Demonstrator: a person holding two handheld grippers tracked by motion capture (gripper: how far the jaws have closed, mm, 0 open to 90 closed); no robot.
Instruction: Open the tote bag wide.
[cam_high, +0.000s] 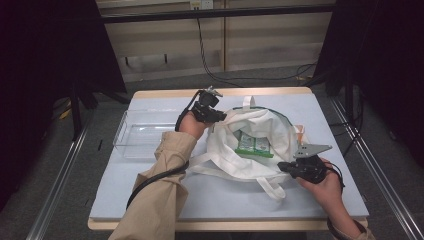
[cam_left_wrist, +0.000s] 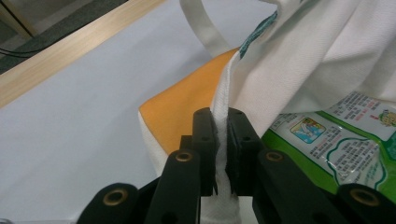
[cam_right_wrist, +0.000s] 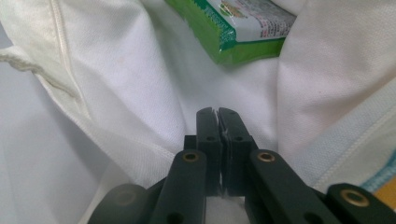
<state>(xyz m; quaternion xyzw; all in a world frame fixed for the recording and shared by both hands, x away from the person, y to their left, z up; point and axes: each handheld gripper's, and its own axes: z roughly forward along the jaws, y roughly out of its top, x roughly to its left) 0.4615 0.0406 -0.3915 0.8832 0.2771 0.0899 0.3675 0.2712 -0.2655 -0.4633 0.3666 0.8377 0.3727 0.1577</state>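
Observation:
A white cloth tote bag lies open in the middle of the table, with green packets inside it. My left gripper is at the bag's far left rim. In the left gripper view it is shut on the bag's white hem, with a green packet to the right and an orange panel underneath. My right gripper holds the bag's near right rim. In the right gripper view it is shut on a thin fold of the white cloth, below a green packet.
A clear plastic bin stands at the left of the light blue table top, just beyond my left forearm. The bag's strap trails toward the front edge. Black cables run across the floor behind the table.

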